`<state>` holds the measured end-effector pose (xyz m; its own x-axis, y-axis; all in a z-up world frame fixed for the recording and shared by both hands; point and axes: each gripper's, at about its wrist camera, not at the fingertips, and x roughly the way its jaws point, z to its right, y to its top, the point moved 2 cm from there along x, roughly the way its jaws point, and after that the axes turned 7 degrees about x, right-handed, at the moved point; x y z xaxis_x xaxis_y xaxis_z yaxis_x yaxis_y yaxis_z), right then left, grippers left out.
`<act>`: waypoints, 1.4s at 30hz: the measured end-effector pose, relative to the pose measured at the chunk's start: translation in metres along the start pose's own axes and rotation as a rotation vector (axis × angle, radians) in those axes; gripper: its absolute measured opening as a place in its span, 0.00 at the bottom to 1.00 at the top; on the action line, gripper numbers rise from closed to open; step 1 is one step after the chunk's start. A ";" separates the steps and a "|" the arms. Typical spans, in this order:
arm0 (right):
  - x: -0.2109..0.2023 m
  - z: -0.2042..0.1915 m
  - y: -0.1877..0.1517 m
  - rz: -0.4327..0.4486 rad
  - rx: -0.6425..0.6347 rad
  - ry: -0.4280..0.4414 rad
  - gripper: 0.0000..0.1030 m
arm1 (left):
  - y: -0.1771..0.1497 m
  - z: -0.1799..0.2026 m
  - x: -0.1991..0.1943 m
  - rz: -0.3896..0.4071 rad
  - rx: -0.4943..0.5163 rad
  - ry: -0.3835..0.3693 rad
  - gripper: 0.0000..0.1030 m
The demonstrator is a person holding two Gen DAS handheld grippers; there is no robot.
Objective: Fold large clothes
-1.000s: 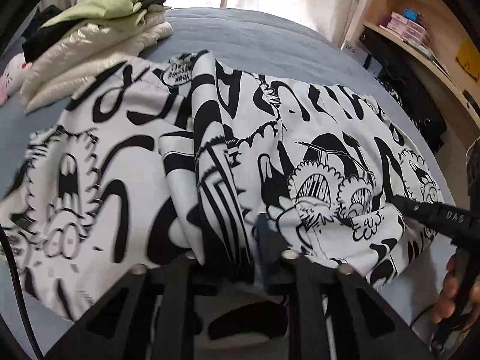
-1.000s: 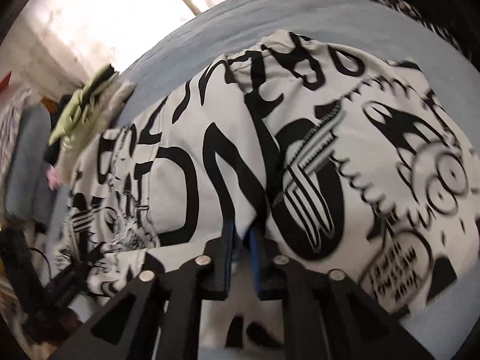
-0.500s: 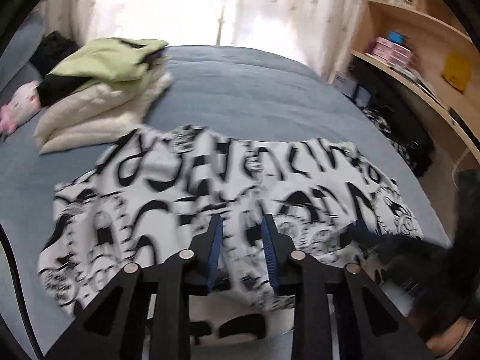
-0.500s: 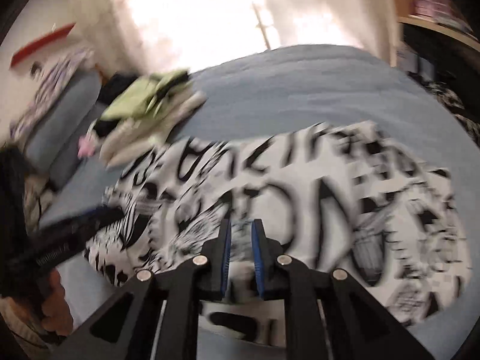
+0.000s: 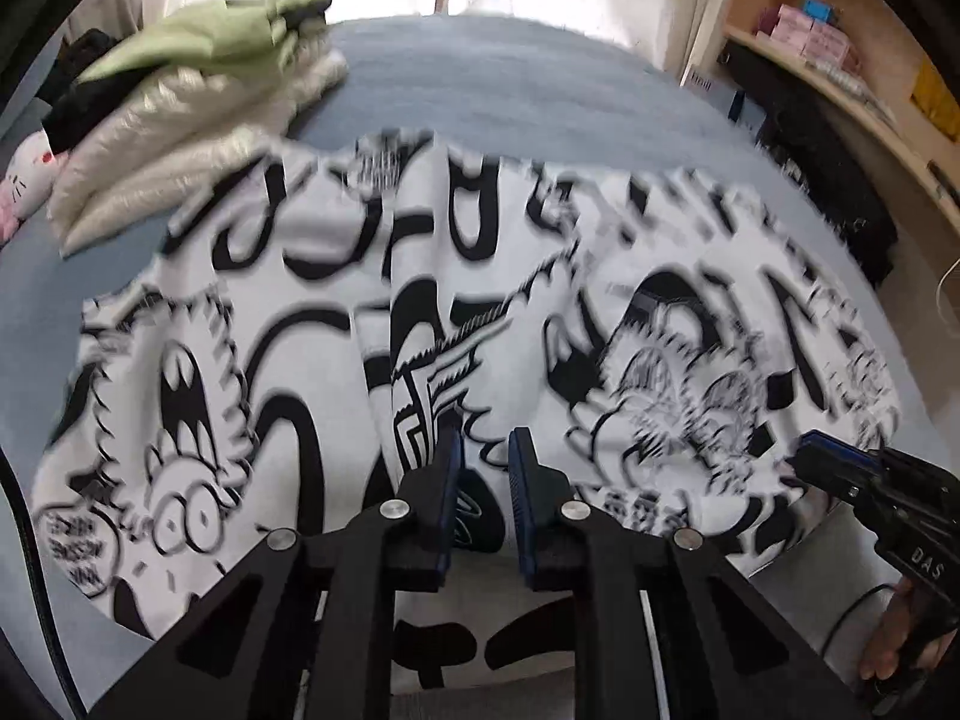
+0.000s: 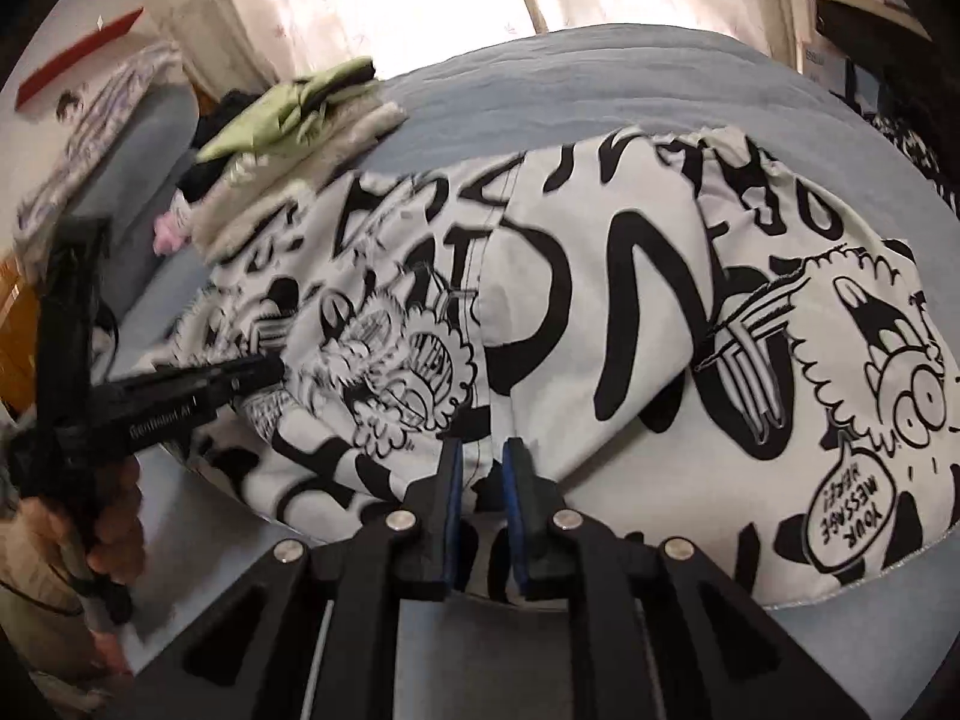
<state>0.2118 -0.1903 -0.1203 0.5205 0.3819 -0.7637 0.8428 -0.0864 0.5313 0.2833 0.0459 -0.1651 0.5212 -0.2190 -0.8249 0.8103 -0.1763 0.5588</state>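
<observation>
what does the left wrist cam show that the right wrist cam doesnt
Only the left wrist view shows the wooden shelf with pink boxes and the right gripper at the garment's edge.

Only the right wrist view shows the red strip on the wall and the left gripper resting against the cloth.

Both show the black-and-white printed garment spread on the blue bed, and the stack of folded clothes behind it.
</observation>
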 end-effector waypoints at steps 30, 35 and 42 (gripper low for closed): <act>0.039 0.074 0.081 0.129 0.213 -0.124 0.12 | 0.055 -0.064 0.058 -0.010 -0.093 0.172 0.25; -0.004 0.043 0.072 0.159 0.153 -0.103 0.12 | 0.058 -0.066 0.011 0.053 -0.076 0.234 0.25; -0.078 0.005 0.061 0.218 0.115 -0.061 0.12 | 0.054 -0.066 -0.062 0.130 -0.069 0.292 0.25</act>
<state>0.2235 -0.2300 -0.0300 0.6961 0.2872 -0.6580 0.7179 -0.2662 0.6432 0.3129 0.1128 -0.0894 0.6681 0.0511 -0.7423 0.7430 -0.0975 0.6621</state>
